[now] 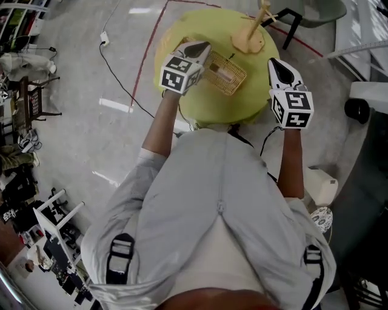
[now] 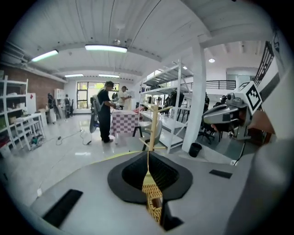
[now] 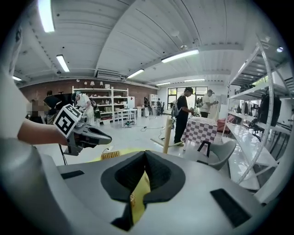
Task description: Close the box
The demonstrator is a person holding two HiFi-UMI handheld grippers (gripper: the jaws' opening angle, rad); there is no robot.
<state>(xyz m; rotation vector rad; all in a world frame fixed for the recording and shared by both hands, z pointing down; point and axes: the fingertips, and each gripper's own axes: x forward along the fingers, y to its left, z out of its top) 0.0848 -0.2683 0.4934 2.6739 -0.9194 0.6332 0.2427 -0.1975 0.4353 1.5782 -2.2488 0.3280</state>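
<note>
A flat wicker box (image 1: pixel 225 74) lies on the round yellow-green table (image 1: pixel 200 100), with a brownish patch on its top face. My left gripper (image 1: pixel 205 47) hovers just left of the box, above the table, jaws together with nothing between them. In the left gripper view the shut gripper (image 2: pixel 148 153) shows the wicker box (image 2: pixel 153 202) through the slit below its tips. My right gripper (image 1: pixel 274 62) hangs off the table's right rim, apart from the box, jaws meeting and empty. The right gripper view shows the box (image 3: pixel 110 155) small, beside the left gripper (image 3: pixel 87 133).
A wooden branched stand (image 1: pixel 248 33) rises at the table's far side, close behind the box. A black cable (image 1: pixel 118 79) and a red line (image 1: pixel 148 54) run over the floor on the left. A dark chair (image 1: pixel 303 18) stands beyond. Shelves and people fill the background.
</note>
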